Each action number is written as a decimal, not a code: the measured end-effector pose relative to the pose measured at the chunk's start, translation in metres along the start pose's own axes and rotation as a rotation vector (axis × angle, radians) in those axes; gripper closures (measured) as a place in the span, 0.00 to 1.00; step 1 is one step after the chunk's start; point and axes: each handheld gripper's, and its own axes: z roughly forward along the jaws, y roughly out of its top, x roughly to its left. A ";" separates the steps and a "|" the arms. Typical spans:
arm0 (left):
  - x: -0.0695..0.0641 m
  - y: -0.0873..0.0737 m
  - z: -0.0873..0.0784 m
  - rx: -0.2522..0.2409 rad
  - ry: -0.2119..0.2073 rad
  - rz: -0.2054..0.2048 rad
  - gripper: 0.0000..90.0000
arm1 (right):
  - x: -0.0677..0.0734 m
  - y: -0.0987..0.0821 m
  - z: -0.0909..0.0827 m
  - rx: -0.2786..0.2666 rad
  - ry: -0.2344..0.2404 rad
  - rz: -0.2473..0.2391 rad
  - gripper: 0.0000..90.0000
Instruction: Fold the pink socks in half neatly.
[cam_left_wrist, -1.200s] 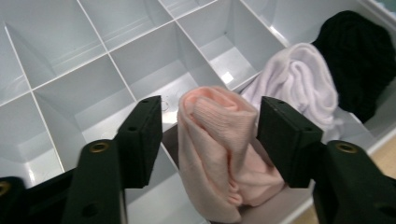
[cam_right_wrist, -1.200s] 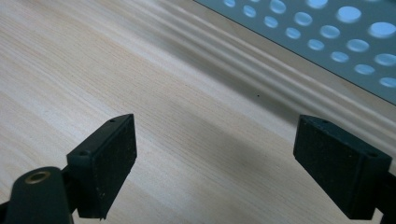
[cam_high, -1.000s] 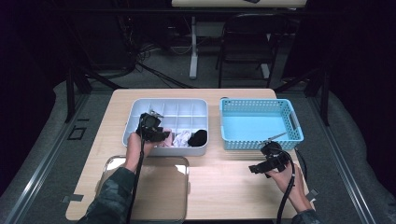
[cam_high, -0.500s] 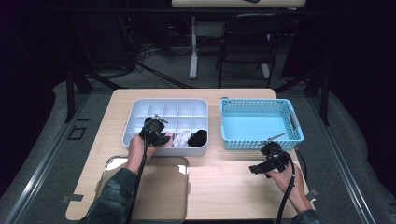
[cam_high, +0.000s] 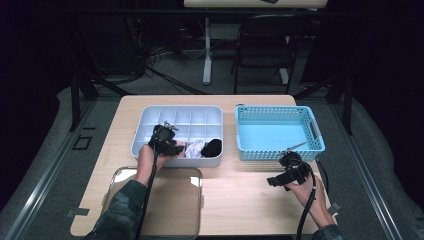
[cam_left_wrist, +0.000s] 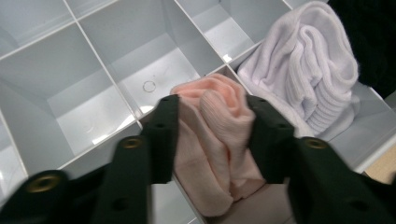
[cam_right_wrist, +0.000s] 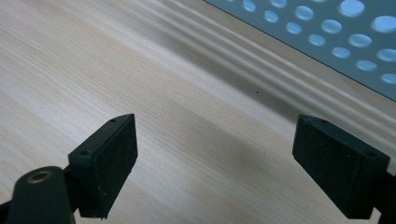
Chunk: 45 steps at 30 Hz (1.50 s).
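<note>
A grey divided tray (cam_high: 180, 117) holds rolled socks in its front row. My left gripper (cam_high: 176, 149) reaches into a front compartment. Its jaws (cam_left_wrist: 212, 121) have just been opening and stand on either side of a rolled pink sock (cam_left_wrist: 215, 140), which rests in the compartment. A white sock (cam_left_wrist: 313, 70) lies in the compartment beside it, and a black sock (cam_high: 212, 146) past that. My right gripper (cam_high: 272, 181) hovers open over bare wood, below the blue basket (cam_high: 277, 135); nothing is between its pads (cam_right_wrist: 229, 149).
A clear lid (cam_high: 165, 205) lies on the wooden table (cam_high: 240, 200) in front of the tray. The blue basket's perforated wall (cam_right_wrist: 327, 32) stands close ahead of the right gripper. Several back compartments of the tray hold nothing.
</note>
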 end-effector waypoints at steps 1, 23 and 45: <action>0.000 0.000 -0.002 -0.007 0.001 -0.005 0.45 | -0.001 0.000 -0.001 0.004 0.009 0.001 0.15; -0.012 -0.024 -0.045 -0.088 0.040 0.021 0.00 | -0.005 -0.003 -0.001 0.008 0.002 0.026 0.10; -0.003 -0.080 -0.076 -0.119 0.110 0.025 0.00 | -0.005 -0.004 -0.001 0.022 -0.001 0.026 0.10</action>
